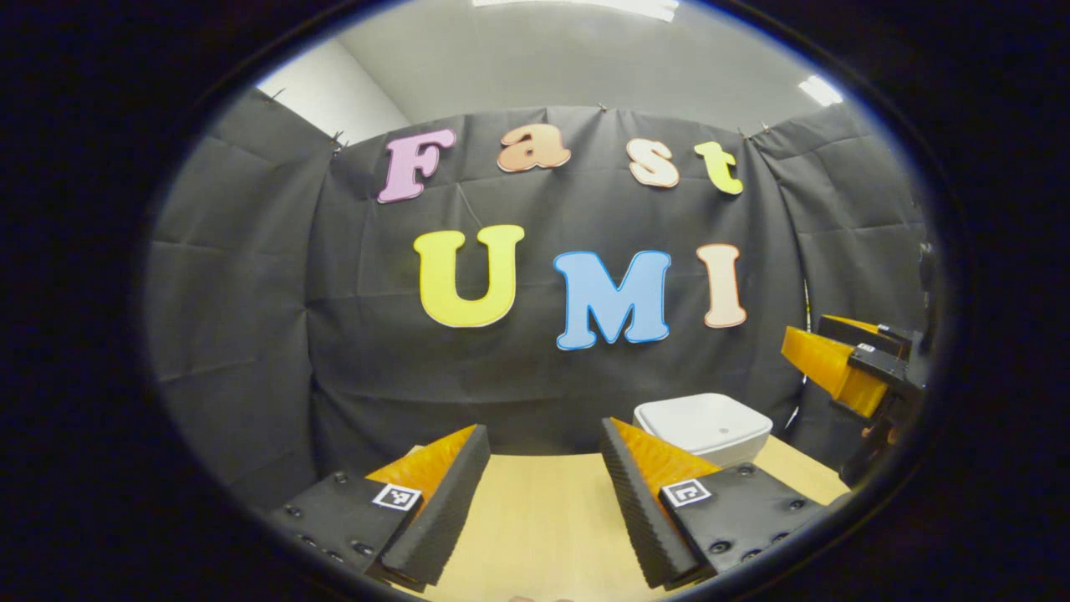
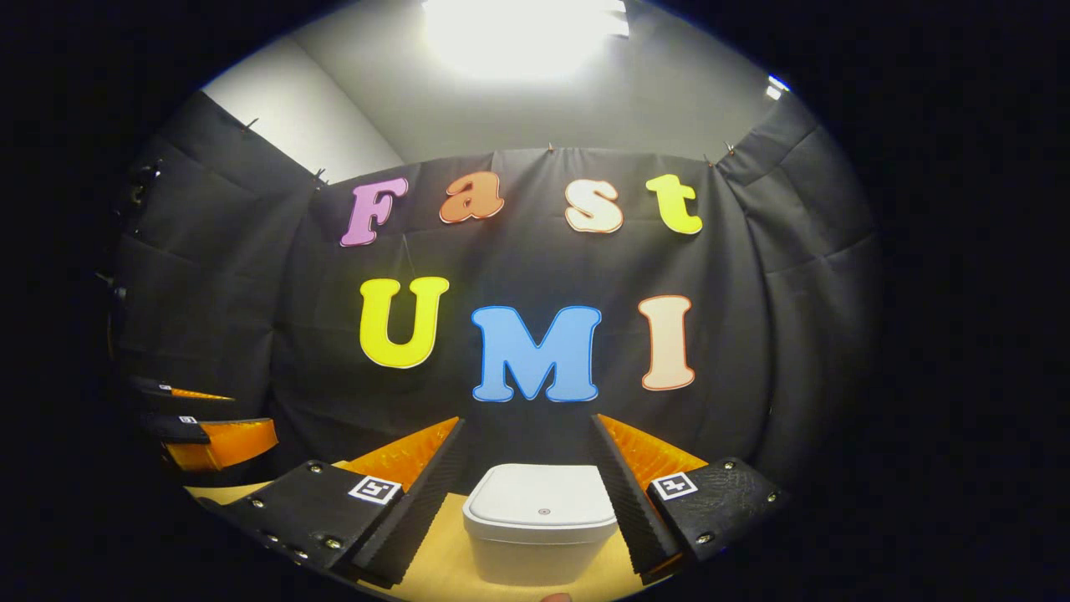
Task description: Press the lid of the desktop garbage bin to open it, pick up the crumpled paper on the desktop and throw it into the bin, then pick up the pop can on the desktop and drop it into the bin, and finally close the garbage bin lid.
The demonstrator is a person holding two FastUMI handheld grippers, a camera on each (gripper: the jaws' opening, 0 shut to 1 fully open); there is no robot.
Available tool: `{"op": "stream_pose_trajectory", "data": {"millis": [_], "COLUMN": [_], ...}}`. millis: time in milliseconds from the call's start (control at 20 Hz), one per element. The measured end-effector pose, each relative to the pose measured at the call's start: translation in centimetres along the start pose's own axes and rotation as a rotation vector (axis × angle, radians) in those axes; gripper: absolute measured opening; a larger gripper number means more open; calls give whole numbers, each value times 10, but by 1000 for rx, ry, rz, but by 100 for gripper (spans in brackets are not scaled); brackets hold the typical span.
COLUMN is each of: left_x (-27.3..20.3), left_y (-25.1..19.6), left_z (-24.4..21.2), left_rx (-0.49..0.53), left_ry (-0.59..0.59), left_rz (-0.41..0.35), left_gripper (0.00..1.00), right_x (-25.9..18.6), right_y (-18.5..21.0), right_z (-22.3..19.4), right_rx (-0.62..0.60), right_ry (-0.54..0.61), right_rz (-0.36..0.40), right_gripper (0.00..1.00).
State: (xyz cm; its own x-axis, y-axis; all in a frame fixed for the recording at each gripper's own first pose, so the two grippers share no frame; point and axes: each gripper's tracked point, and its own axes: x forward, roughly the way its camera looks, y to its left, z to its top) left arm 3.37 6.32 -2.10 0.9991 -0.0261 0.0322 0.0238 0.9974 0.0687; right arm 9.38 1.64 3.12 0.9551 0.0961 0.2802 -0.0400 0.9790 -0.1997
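The black cloth wall closes the booth on three sides, and above it a grey ceiling with a bright lamp is seen. Below the wall lies the light wooden desk. On the desk stands the white garbage bin, with its lid closed and flat. In the right gripper view the bin is low in the middle, directly ahead and between the two fingers of the right gripper, and it seems not to touch them. The jaws of this gripper are spread wide and hold nothing. In the left gripper view the bin stands on the far right part of the desk, partly behind the right finger of the left gripper. The jaws of the left gripper are also spread apart, with bare desk between them. Farther to the right in that view the right gripper hangs above the desk, near the bin.
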Motion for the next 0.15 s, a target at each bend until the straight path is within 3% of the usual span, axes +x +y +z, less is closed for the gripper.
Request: {"op": "stream_pose_trajectory", "data": {"millis": [50,150], "left_x": [1,2], "left_y": [-4,-13], "left_z": [2,8], "left_rx": [-3,-20], "left_ry": [-8,-38], "left_rz": [4,10], "left_gripper": [98,93], "right_x": [-4,-12], "right_y": [0,4], "right_z": [-2,-8], "right_rx": [-18,-18], "right_ry": [2,21], "right_rz": [5,26], "right_gripper": [93,94]}}
